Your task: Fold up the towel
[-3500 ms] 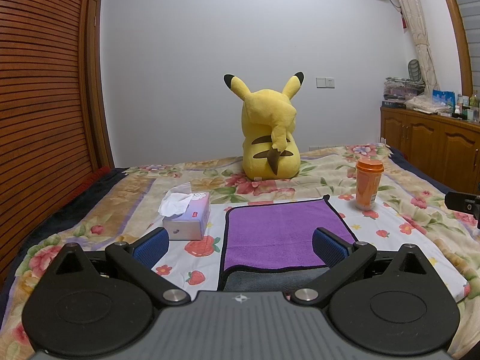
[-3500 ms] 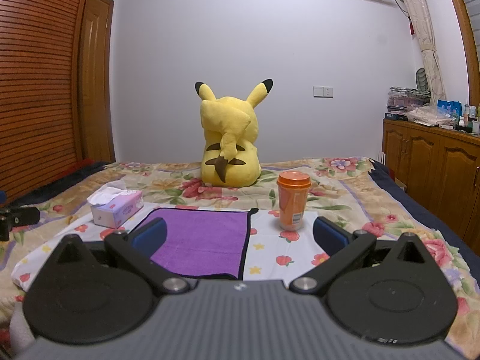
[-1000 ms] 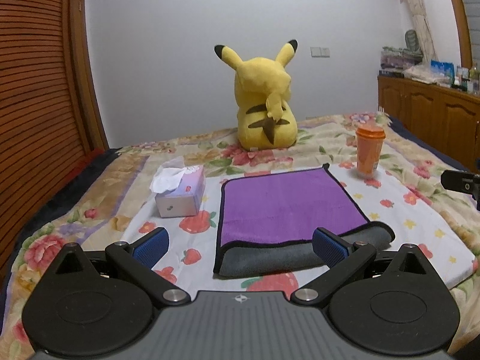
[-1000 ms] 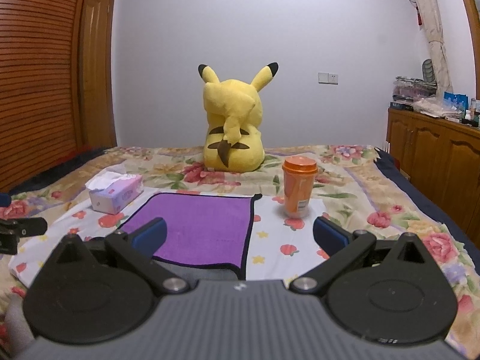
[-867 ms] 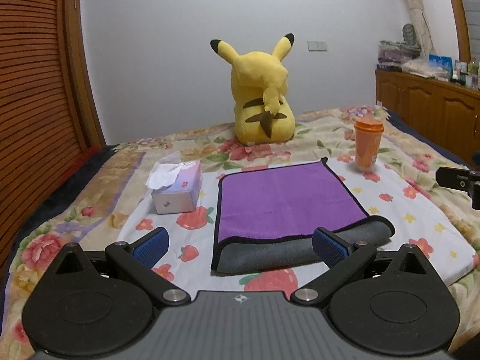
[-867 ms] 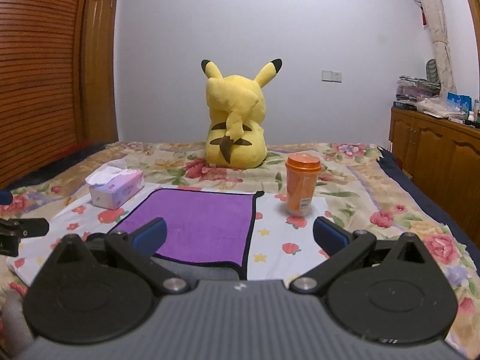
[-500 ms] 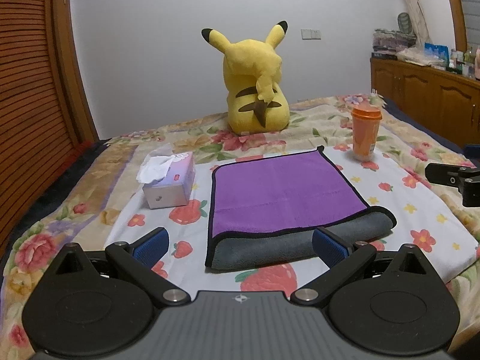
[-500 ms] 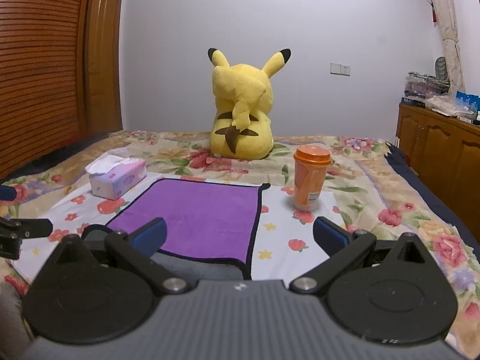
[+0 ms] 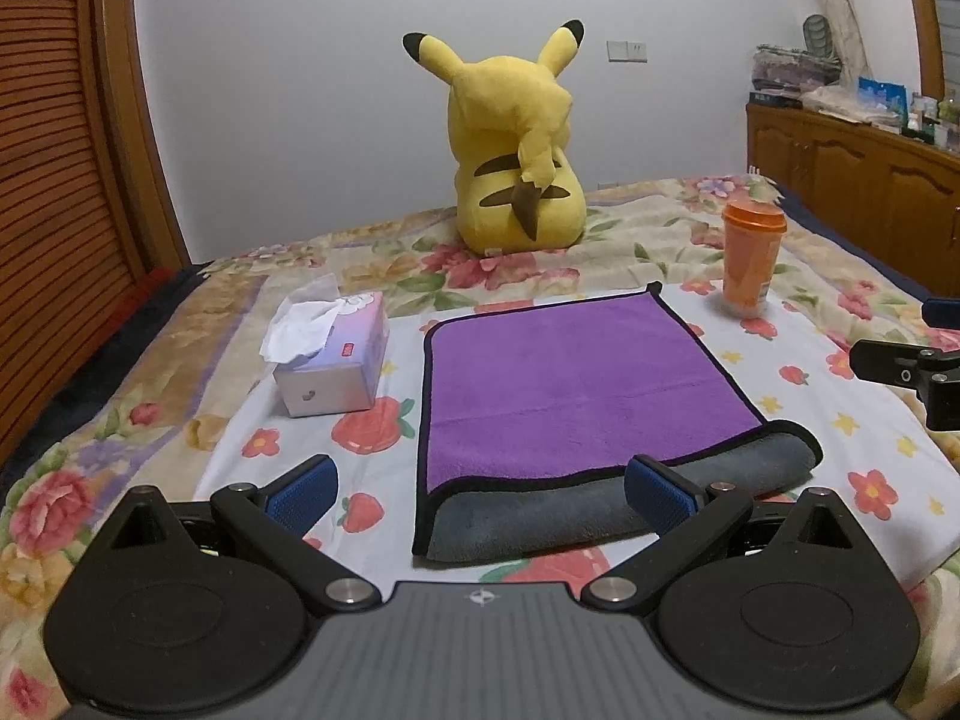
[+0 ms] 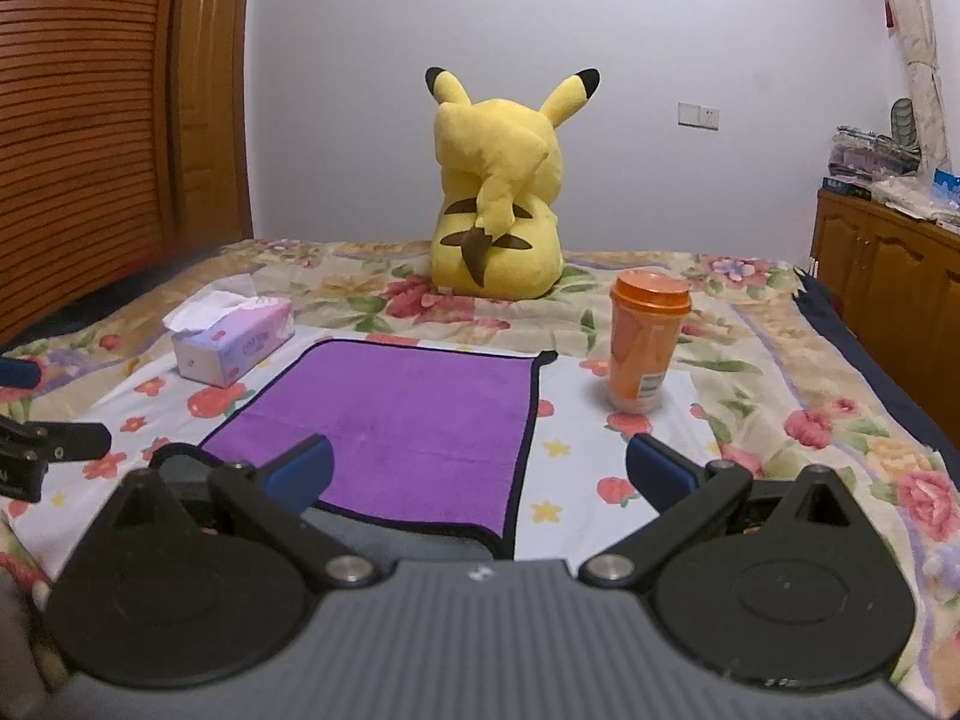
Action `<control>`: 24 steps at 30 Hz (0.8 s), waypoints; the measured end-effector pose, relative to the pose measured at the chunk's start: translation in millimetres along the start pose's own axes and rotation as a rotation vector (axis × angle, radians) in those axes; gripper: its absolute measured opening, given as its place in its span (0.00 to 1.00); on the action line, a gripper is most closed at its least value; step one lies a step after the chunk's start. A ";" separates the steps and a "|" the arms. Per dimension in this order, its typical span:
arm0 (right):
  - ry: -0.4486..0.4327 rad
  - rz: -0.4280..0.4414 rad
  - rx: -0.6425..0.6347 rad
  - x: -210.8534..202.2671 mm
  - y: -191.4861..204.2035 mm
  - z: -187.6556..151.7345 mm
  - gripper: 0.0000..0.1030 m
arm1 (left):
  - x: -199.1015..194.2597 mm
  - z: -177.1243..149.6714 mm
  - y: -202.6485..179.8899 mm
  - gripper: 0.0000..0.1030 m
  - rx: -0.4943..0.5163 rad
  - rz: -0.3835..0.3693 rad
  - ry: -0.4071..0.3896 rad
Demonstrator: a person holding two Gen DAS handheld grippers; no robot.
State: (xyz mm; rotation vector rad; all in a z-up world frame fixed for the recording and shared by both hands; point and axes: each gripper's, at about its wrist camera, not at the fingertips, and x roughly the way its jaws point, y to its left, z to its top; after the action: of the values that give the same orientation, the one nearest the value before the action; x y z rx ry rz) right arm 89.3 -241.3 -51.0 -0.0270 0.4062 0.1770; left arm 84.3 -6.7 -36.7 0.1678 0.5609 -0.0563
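Observation:
A purple towel (image 9: 576, 384) with a black edge lies folded on the bed, its grey underside showing along the near fold (image 9: 600, 510). It also shows in the right wrist view (image 10: 396, 420). My left gripper (image 9: 480, 489) is open and empty, hovering just short of the towel's near edge, over its left half. My right gripper (image 10: 477, 471) is open and empty, over the towel's near right corner. The right gripper's finger shows at the right edge of the left wrist view (image 9: 900, 369). The left gripper's finger shows at the left edge of the right wrist view (image 10: 54, 441).
A tissue box (image 9: 333, 360) sits left of the towel. An orange lidded cup (image 9: 751, 258) stands at the towel's far right. A yellow plush toy (image 9: 516, 162) sits behind. The floral bed sheet (image 9: 840, 420) spreads all round. A wooden cabinet (image 9: 858, 180) stands right.
Both grippers have drawn back and risen, so more of the towel and its grey near fold shows. Both stay open. The towel has not moved.

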 end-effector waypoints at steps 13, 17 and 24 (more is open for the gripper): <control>0.044 0.033 -0.005 32.4 1.7 5.8 1.00 | 28.2 9.6 10.3 1.00 0.009 -0.028 0.017; 0.064 0.042 -0.007 42.0 0.9 5.2 1.00 | 41.8 11.2 16.3 1.00 0.007 -0.036 0.037; 0.115 0.049 -0.010 58.9 -1.2 1.9 1.00 | 66.7 12.0 25.0 1.00 0.013 -0.070 0.084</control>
State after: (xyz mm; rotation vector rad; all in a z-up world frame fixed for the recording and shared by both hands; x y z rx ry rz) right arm 143.5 -232.7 -72.6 -0.0376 0.5213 0.2262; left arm 149.4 15.3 -58.8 0.1642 0.6504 -0.1211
